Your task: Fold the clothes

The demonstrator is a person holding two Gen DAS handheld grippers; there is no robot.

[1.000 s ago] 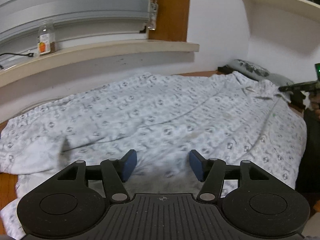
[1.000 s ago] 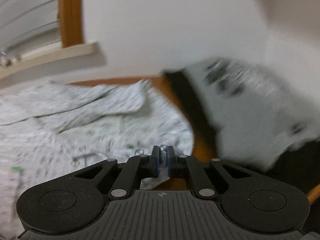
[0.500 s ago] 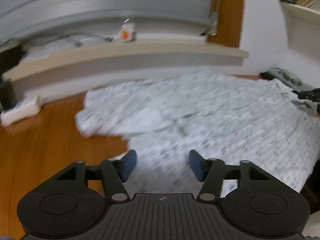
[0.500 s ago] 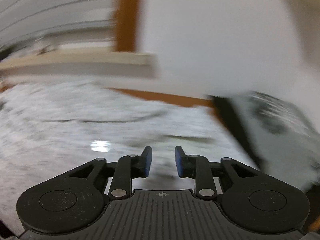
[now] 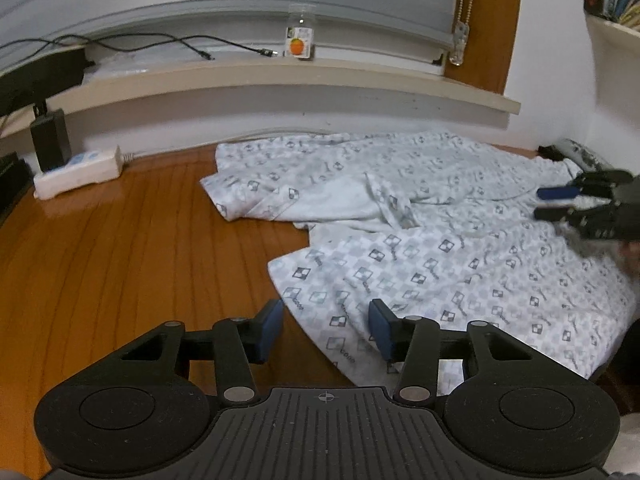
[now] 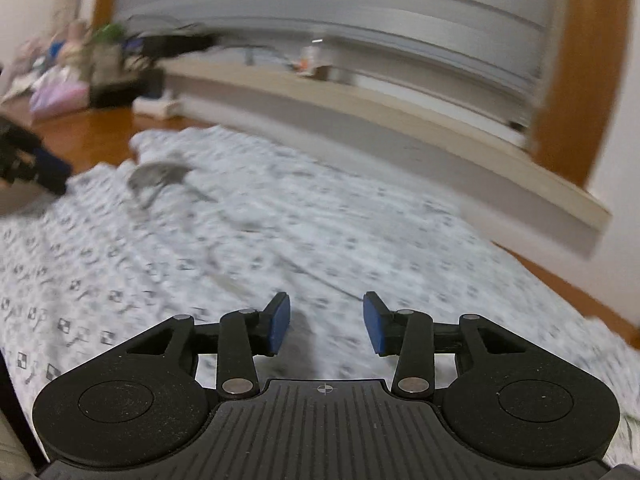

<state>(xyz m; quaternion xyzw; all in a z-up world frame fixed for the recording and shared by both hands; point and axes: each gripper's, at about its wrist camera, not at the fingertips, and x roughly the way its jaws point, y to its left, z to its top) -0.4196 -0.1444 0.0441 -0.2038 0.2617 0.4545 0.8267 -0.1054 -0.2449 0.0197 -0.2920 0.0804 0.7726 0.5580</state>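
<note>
Both my jaws stand apart and grip nothing above the patterned garment [image 5: 460, 248].

My left gripper [image 5: 326, 330] is narrowing its jaws over the garment's near left hem, the left pad above the wooden floor [image 5: 120, 248]; my right gripper [image 6: 326, 326] is widening its jaws over the cloth on the right; the garment lies spread flat on the floor below the window ledge [image 5: 280, 76], where a small bottle [image 5: 301, 38] stands.
</note>
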